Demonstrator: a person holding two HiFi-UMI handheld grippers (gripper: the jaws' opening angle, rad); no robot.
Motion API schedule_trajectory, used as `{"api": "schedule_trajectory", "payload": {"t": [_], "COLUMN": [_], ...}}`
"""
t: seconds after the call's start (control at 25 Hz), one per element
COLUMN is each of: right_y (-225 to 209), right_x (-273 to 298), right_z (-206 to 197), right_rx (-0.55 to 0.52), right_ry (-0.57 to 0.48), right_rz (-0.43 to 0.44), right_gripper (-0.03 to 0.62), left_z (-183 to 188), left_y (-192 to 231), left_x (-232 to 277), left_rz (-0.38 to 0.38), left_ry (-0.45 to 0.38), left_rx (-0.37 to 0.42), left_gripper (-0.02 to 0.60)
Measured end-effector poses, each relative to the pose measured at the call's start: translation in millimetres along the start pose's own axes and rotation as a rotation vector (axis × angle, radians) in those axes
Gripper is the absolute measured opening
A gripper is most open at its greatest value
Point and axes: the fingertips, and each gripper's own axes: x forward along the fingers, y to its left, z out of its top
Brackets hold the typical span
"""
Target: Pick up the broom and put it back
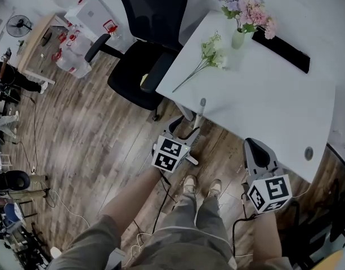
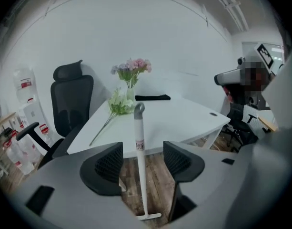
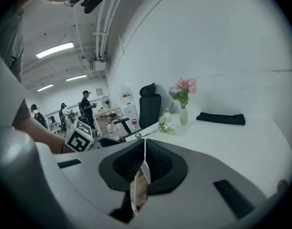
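Note:
The broom (image 2: 139, 151) is a thin white stick with a grey cap on top and a small crossbar at its foot. It stands upright on the wood floor against the white table's edge, and the broom (image 1: 200, 112) shows just beyond my left gripper (image 1: 180, 127) in the head view. In the left gripper view my left gripper (image 2: 143, 159) is open, and the stick shows through the gap a little ahead, touching neither pad. My right gripper (image 1: 256, 151) hangs by the table's near edge. In its own view the right gripper (image 3: 143, 162) is shut on a thin white tag (image 3: 140, 190).
The white table (image 1: 273, 111) carries a vase of pink flowers (image 1: 245, 16), a loose white flower stem (image 1: 209, 55) and a black cloth (image 1: 282, 49). A black office chair (image 1: 152, 44) stands to the table's left. Cables trail over the floor by the person's feet (image 1: 201, 187).

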Motion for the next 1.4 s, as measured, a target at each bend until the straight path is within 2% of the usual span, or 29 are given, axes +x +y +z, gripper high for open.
{"api": "schedule_trajectory", "payload": {"t": [0.2,0.4,0.6,0.72,0.84,0.92,1.04,1.2,1.4], "right_y": [-10,-20,-23,-26,-27,-27,-26,-30,-28], "right_x": [9,15,18,16,12,9,3,-10,-32], "right_z": [-23,-35,-42,-43,-47,-48,-50,-53,-51], "right_rx": [0.025,0.031,0.051,0.065,0.074,0.073,0.066,0.061,0.064], "right_ry": [0.038,0.053,0.058,0.057,0.055,0.055,0.052,0.052,0.054], "right_rz": [-0.015,-0.034,-0.04,-0.055,-0.059,-0.059,-0.06,-0.084,-0.111], "right_gripper": [0.034,0.034,0.034,0.034,0.034,0.034,0.034,0.034,0.034], "left_z": [-32,-66,-83,-88,-85,-79,-74,-78,-86], "left_y": [10,7,4,2,2,2,4,10,1], "left_x": [40,78,98,104,105,104,99,79,42], "left_rz": [0.019,0.004,0.013,0.025,0.025,0.031,0.047,0.11,0.106], "left_ry": [0.041,0.109,0.16,0.15,0.122,0.1,0.087,0.094,0.086], "left_rx": [-0.056,-0.072,-0.033,-0.044,-0.042,-0.027,-0.031,-0.053,-0.021], "left_gripper": [0.272,0.272,0.268,0.212,0.187,0.109,0.101,0.1,0.098]}}
